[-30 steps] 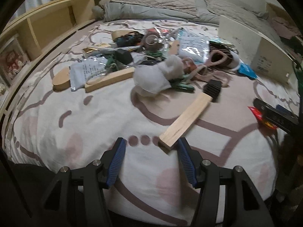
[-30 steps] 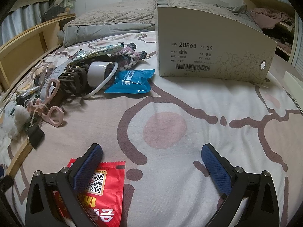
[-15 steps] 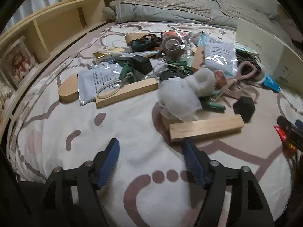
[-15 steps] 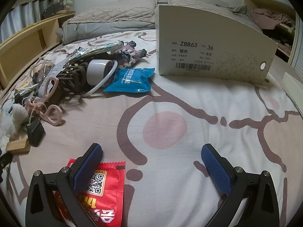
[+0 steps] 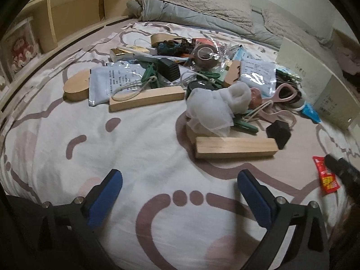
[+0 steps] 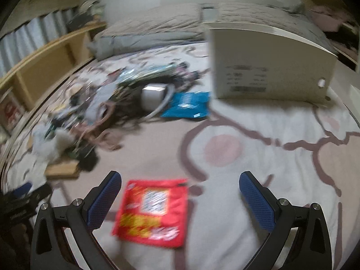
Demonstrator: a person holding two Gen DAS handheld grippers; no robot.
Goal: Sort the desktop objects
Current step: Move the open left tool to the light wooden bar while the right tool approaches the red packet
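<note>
**On the bedspread, the sorting had barely begun**

Across the patterned bedspread [image 5: 67, 117] nearly everything still lay in one heap, and nothing visible had been gathered into a group, so the job looked close to its start. The shoebox [image 6: 270, 67] stood at the far side, near the heap; whether anything had gone into it could not be told.

Both tools were idle. The left gripper [image 5: 180, 193] hovered over bare cloth with its fingers spread wide and empty, short of the near wooden block [image 5: 234, 149]. The right gripper [image 6: 180, 193] was likewise released, holding nothing, its fingers straddling the red sachet [image 6: 153, 211] that lay flat just in front of them. That view was blurred.

Counted in the left view: two long wooden blocks, the second [image 5: 146, 97] farther back at the heap's left edge; one rounded wooden piece [image 5: 76, 85]; two printed grey pouches [image 5: 112, 81]; one white gauzy bundle [image 5: 213, 108]; one pink pair of scissors [image 5: 281, 99]; one small black cube [image 5: 279, 132]; one blue packet [image 6: 186, 105]. Smaller items deeper in the pile were too tangled to count.
</note>
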